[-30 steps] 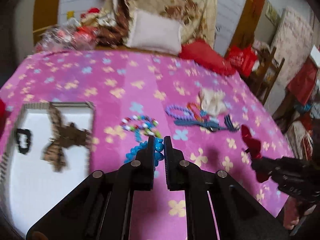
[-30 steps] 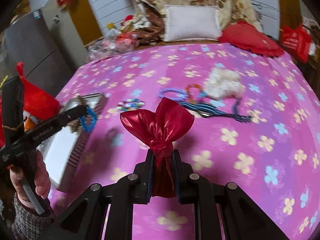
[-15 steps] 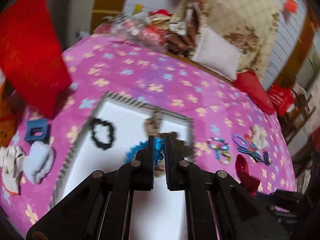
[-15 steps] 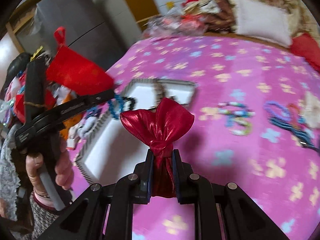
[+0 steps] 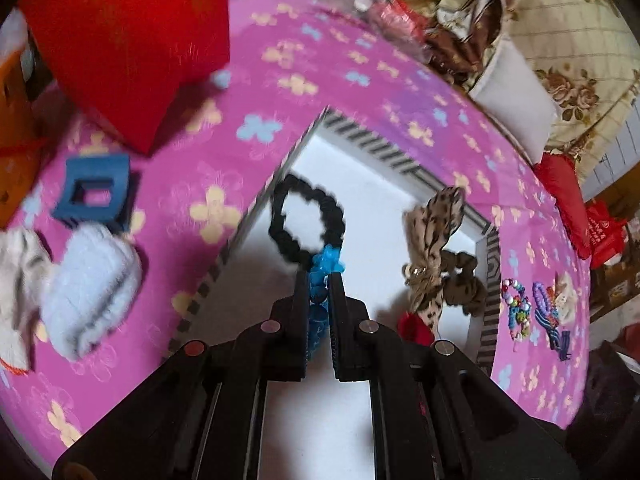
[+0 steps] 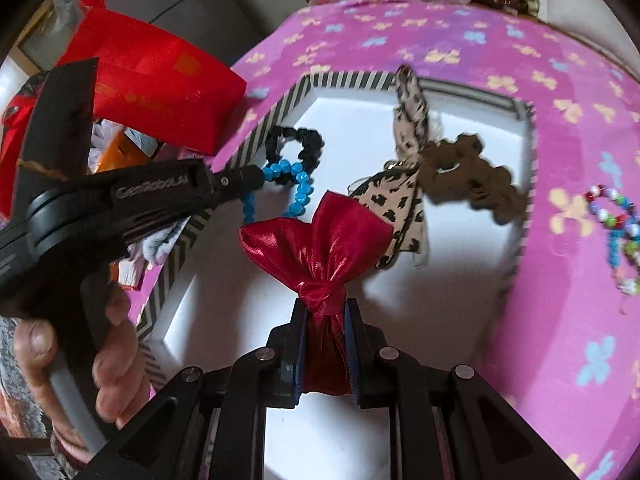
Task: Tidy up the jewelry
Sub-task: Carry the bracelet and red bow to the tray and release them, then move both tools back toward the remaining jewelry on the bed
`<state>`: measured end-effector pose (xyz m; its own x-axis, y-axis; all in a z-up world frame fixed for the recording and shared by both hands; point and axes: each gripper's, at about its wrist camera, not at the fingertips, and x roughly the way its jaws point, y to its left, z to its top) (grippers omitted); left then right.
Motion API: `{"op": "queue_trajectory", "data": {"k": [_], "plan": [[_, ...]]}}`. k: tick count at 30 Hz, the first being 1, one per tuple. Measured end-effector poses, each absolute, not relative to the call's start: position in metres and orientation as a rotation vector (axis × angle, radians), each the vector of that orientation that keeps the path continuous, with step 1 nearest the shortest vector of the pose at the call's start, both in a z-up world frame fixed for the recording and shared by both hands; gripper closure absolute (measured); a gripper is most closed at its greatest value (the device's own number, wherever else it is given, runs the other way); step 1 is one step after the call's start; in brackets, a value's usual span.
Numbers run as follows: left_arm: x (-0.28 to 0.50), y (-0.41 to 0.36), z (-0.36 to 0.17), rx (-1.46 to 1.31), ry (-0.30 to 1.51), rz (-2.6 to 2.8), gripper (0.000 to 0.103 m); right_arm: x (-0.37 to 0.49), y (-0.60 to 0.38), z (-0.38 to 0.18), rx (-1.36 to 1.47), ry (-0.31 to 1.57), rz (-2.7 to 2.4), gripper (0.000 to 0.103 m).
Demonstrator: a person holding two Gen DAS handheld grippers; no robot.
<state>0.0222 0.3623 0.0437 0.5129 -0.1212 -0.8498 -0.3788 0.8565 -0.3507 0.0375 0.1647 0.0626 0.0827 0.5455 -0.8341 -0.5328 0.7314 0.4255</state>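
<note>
My left gripper (image 5: 319, 280) is shut on a blue bead bracelet (image 5: 325, 266) and holds it over the white tray (image 5: 372, 146), close to a black scrunchie (image 5: 306, 218). In the right wrist view the left gripper (image 6: 256, 178) comes in from the left with the blue beads (image 6: 296, 188) dangling. My right gripper (image 6: 326, 308) is shut on a shiny red bow (image 6: 320, 240), held above the tray's (image 6: 348, 78) white floor. A leopard-print bow scrunchie (image 6: 408, 184) and a brown scrunchie (image 6: 472, 176) lie in the tray.
The tray sits on a pink flowered cloth (image 5: 320, 64). A red bag (image 5: 128, 36) stands left of it, with a blue claw clip (image 5: 96, 194) and pale fluffy items (image 5: 92, 284) nearby. Multicoloured bead bracelets (image 5: 516, 308) and blue-purple jewelry (image 5: 552, 312) lie right of the tray.
Both grippers have swung left from over the cloth to over the tray and moved lower. The blue bracelet now hangs beside the black scrunchie; the red bow is over the tray floor.
</note>
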Motion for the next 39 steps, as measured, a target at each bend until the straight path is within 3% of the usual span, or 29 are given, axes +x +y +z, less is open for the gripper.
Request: {"op": "queue_trajectory", "data": {"k": [7, 12, 19, 22, 29, 39], "plan": [[0.024, 0.364, 0.039, -0.584, 1.061, 0.123, 0.093, 0.057, 0.176, 0.05, 0.026, 1.266, 0.772, 0.082], [0.029, 0.365, 0.041, -0.603, 1.04, 0.112, 0.09, 0.078, 0.183, 0.055, -0.006, 1.227, 0.732, 0.062], [0.022, 0.365, 0.061, -0.598, 0.962, 0.094, 0.089, 0.065, 0.173, 0.066, 0.003, 1.216, 0.808, 0.06], [0.015, 0.364, 0.069, -0.562, 0.934, 0.13, 0.081, 0.053, 0.169, 0.069, 0.01, 1.209, 0.828, 0.06], [0.005, 0.369, 0.079, -0.484, 0.909, 0.251, 0.08, 0.031, 0.184, 0.061, -0.117, 1.198, 0.832, 0.06], [0.002, 0.384, 0.076, -0.487, 0.897, 0.334, 0.08, 0.091, 0.226, 0.053, -0.124, 1.191, 0.738, 0.06]]}}
